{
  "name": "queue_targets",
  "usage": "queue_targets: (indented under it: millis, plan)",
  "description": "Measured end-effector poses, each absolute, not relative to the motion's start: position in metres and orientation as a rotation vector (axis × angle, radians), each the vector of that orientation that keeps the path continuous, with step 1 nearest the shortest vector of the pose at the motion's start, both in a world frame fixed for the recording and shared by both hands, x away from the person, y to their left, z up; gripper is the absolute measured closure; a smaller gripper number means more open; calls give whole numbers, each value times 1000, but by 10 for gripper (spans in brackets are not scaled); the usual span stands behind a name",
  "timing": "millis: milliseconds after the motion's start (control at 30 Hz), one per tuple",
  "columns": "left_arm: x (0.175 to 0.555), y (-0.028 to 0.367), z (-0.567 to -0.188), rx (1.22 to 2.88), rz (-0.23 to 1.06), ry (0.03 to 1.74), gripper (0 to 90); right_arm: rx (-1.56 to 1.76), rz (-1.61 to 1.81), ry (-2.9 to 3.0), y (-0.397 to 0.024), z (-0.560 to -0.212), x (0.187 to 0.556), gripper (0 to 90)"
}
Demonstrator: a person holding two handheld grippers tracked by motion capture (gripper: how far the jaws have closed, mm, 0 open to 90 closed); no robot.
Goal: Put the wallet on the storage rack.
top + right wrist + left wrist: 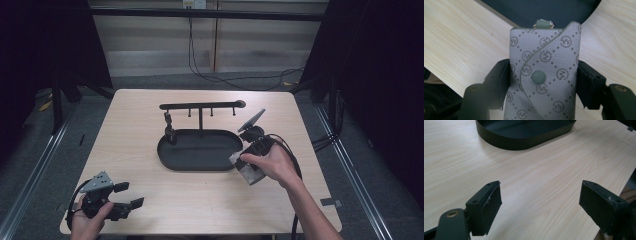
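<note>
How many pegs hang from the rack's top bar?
4. On the bar: one far left with something dark hanging from it, one left of the post, one right of it, one near the right end.

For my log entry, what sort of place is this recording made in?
Probably a lab or recording booth, not a home: dark curtains flank a lone wooden table, loose cables trail on the floor, and metal rails run alongside.

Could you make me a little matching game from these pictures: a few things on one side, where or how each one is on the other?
Things:
1. grey patterned pouch
2. black oval tray
3. left gripper
4. T-shaped rack

States:
a. open, holding nothing, near the table's front left corner
b. clamped between two black jaws
c. rises from the tray's far side
d. lies at mid-table

Pairs: 1-b, 2-d, 3-a, 4-c
</note>
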State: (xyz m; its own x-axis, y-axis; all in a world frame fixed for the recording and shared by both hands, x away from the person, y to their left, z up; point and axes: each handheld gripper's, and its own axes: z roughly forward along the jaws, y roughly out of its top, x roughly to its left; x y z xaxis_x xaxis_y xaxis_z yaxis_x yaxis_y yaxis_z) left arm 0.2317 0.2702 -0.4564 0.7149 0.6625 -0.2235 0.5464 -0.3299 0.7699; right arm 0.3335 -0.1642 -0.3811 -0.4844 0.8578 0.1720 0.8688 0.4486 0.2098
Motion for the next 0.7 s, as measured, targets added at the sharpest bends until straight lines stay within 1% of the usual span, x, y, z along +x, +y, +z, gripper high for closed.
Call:
queue_targets:
  millis: [200, 700]
  plan:
    - [232, 270, -457, 2009, 151, 926, 178, -1600, -468, -2611, -161, -379, 344, 345]
    - [232, 270, -457, 2016, 155, 922, 178, -1716, -650, -2484, -167, -383, 364, 346]
